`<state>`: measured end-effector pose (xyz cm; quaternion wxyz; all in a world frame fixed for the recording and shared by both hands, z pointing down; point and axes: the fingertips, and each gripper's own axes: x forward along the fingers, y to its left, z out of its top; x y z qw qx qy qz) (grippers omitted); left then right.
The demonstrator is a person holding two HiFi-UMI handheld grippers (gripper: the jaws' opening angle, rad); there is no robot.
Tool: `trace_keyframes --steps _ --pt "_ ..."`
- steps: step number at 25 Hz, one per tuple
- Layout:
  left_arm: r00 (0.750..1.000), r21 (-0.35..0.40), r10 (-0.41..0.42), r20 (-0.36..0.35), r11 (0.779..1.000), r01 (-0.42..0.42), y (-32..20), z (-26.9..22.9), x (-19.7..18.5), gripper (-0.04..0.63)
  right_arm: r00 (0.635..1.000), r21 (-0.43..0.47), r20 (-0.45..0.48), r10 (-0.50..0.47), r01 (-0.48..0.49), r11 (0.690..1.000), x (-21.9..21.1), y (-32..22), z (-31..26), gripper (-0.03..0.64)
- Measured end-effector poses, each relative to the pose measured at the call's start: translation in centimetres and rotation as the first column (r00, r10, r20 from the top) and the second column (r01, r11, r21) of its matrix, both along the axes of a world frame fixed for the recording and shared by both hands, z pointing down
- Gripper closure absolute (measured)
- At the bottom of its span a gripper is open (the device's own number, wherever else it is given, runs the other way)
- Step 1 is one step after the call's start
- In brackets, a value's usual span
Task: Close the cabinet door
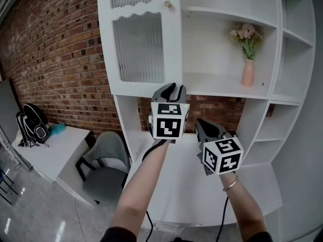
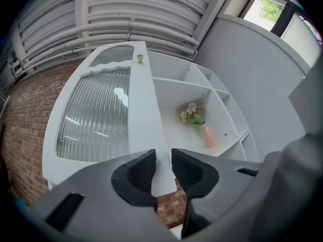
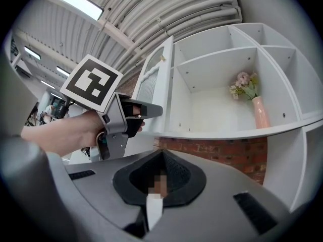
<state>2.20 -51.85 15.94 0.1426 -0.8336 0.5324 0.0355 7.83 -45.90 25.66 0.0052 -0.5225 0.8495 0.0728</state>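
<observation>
Holding my left gripper (image 1: 174,87) up at the lower corner of the cabinet door (image 1: 139,44), I have its jaws a little apart, with a narrow gap between the dark pads (image 2: 139,171). In the left gripper view the white free edge of the door runs down into that gap; whether the pads touch it, I cannot tell. The door, with ribbed glass and a small gold knob (image 1: 167,4) near its top, stands swung out from the white cabinet, so the shelves behind it are uncovered. On the middle shelf (image 1: 222,84), well to the right of the door, a pink vase (image 1: 247,73) with pale flowers stands upright.

My right gripper (image 1: 199,121) hangs lower and to the right, apart from the door, its jaws pressed together with nothing between them. Its own view shows my left hand (image 3: 65,132) and gripper up beside the door's bottom edge.

Brick wall (image 1: 50,59) backs the cabinet. To the left below, a grey chair (image 1: 103,160) sits by a white desk (image 1: 45,150) with a black backpack (image 1: 31,125) on it.
</observation>
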Motion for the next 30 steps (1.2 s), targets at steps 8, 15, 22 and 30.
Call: trace_keyframes --steps 8,15,22,30 --pt "1.000 -0.019 0.002 -0.023 1.000 -0.003 -2.3 -0.1 0.3 0.492 1.000 -0.009 -0.004 0.010 -0.010 1.000 0.9 -1.8 0.2 0.616" --pt "0.999 -0.032 0.009 -0.037 0.999 -0.010 -3.9 -0.1 0.8 0.492 1.000 -0.009 -0.008 0.012 -0.012 1.000 1.5 -3.0 0.4 0.616" --pt "0.999 -0.019 -0.004 -0.049 1.000 0.003 -4.2 -0.3 0.7 0.492 1.000 -0.018 -0.006 0.011 -0.011 1.000 1.9 -3.8 0.5 0.617" --pt "0.999 -0.055 0.039 -0.033 0.998 -0.041 -4.0 -0.3 0.9 0.492 1.000 -0.017 -0.002 0.006 -0.006 1.000 1.5 -3.4 0.5 0.616"
